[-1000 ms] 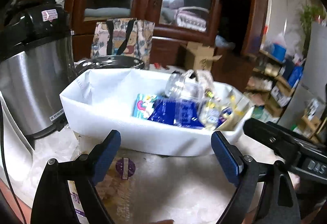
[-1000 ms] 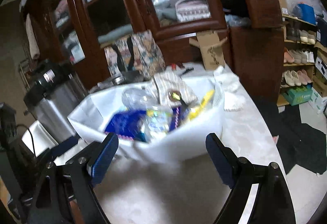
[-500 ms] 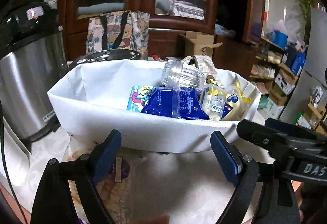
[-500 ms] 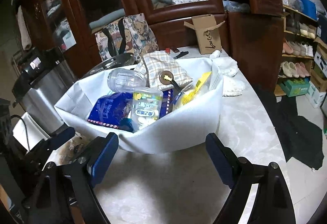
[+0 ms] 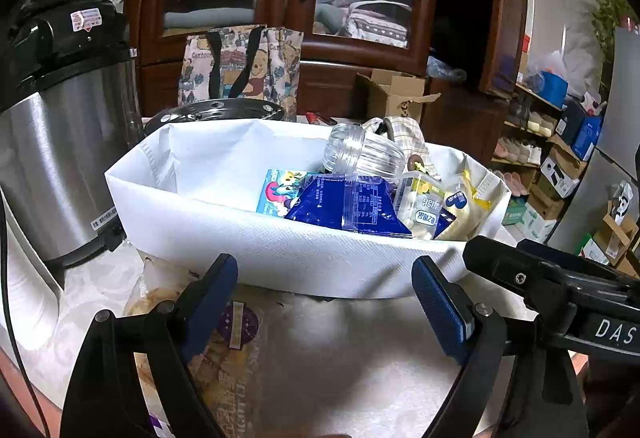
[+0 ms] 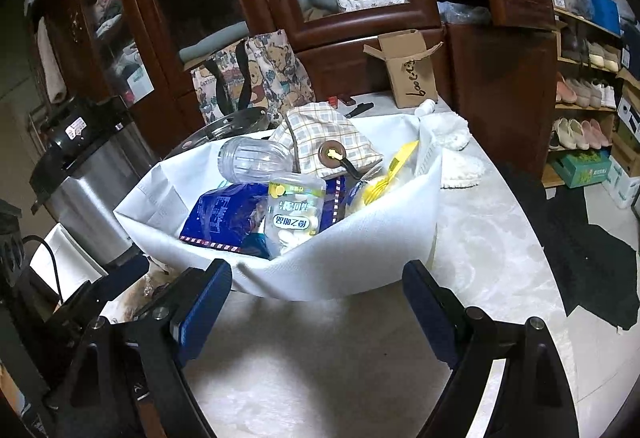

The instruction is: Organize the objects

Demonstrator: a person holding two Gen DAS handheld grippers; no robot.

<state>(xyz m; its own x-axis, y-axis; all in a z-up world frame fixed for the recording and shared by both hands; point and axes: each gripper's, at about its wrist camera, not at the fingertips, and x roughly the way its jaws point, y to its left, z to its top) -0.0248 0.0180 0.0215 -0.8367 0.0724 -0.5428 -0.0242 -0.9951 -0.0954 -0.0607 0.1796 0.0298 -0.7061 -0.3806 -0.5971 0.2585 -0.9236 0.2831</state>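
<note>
A white fabric bin (image 5: 304,258) (image 6: 360,246) stands on the pale table. In it lie a blue snack bag (image 5: 344,206) (image 6: 224,214), a clear plastic jar (image 5: 360,154) (image 6: 252,160), a candy pouch (image 5: 420,204) (image 6: 294,214), a yellow packet (image 5: 468,198) (image 6: 384,178) and a checked cloth (image 6: 324,142). My left gripper (image 5: 324,302) is open just in front of the bin, nothing between its fingers. A bag of biscuits (image 5: 216,342) lies under its left finger. My right gripper (image 6: 316,306) is open too, near the bin's front wall, and shows as a black arm (image 5: 560,290) in the left wrist view.
A steel cooker (image 5: 52,158) (image 6: 84,178) stands left of the bin, with a cable beside it. A printed tote bag (image 5: 240,70) (image 6: 252,78), a round metal lid (image 5: 216,112) and a cardboard box (image 6: 412,74) sit behind. White towels (image 6: 452,142) lie at the right.
Both views have steadied and sharpened, and the bin sits a little lower in the left view than a second ago. Both grippers stay open and empty.
</note>
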